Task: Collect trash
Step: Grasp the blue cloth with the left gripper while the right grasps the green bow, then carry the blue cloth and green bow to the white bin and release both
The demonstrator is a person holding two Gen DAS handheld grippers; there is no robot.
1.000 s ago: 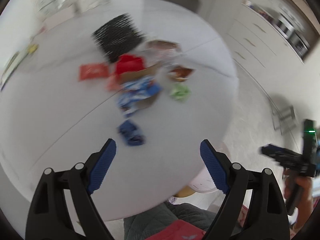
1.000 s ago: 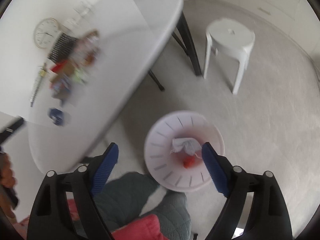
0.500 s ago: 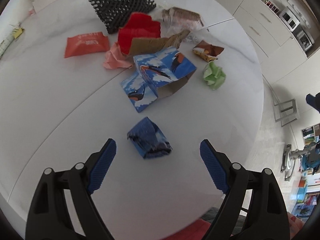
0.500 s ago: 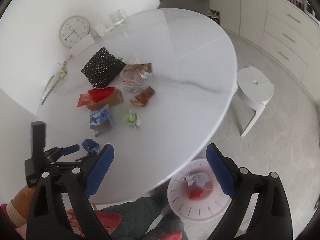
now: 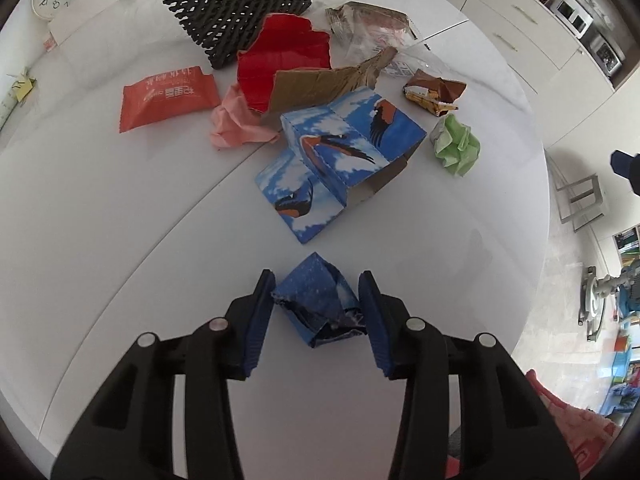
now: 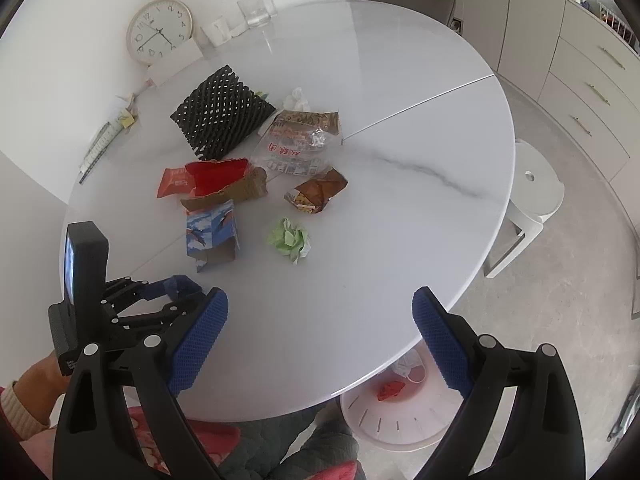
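Step in hand: pickup of one item. Left gripper (image 5: 318, 312), jaws just closing, both pads against the crumpled blue wrapper (image 5: 320, 300), which lies on the white round table (image 5: 120, 220) near its front edge, apart from the main litter. Right gripper (image 6: 320, 344): jaws spread wide, nothing between them, held above the table edge.

Next move, judged: lift the wrapper clear and carry it to the white bin (image 6: 400, 416) on the floor, partly under the table edge.

Remaining litter: bird-print box (image 5: 340, 168), green paper ball (image 5: 456, 144), red packet (image 5: 168, 96).

Room: wall clock (image 6: 159, 31), white stool (image 6: 532, 196), pale carpet
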